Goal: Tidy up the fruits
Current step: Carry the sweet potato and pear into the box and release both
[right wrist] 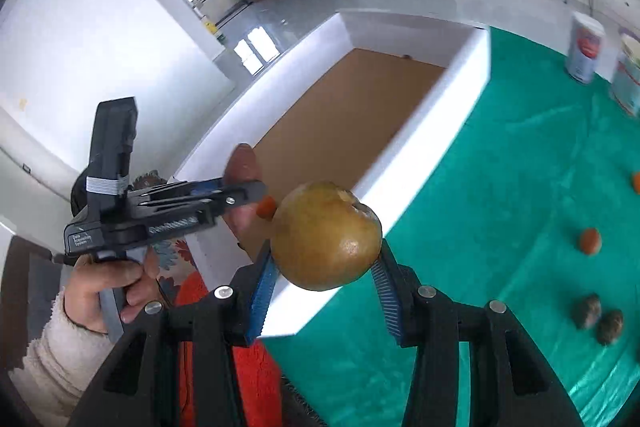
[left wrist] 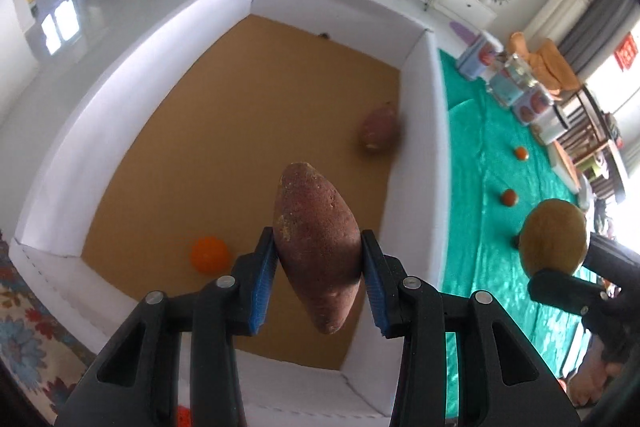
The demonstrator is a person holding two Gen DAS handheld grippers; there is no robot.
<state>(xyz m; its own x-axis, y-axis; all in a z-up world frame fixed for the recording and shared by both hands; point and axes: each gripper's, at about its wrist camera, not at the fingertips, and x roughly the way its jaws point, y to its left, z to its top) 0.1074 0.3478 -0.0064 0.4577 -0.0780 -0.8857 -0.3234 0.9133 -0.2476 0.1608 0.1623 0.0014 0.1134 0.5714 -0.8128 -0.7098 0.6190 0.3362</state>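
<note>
My left gripper (left wrist: 318,243) is shut on a reddish-brown sweet potato (left wrist: 316,267), which hangs over the brown floor of a white-walled box (left wrist: 424,155). On that floor lie a second sweet potato (left wrist: 380,129) and an orange (left wrist: 210,254). My right gripper (right wrist: 326,253) is shut on a yellow-brown pear (right wrist: 326,235), which it holds above the near corner of the box (right wrist: 404,163), at the edge of the green cloth (right wrist: 500,187). In the right wrist view the left gripper (right wrist: 244,197) shows at the left, held by a hand (right wrist: 108,283).
On the green cloth (left wrist: 472,207) lie two small oranges (left wrist: 520,153) (left wrist: 509,197), seen in the right wrist view with two dark brown lumps (right wrist: 587,311) (right wrist: 610,325). Cans (right wrist: 586,47) stand at the cloth's far edge. A patterned rug (left wrist: 28,323) lies left of the box.
</note>
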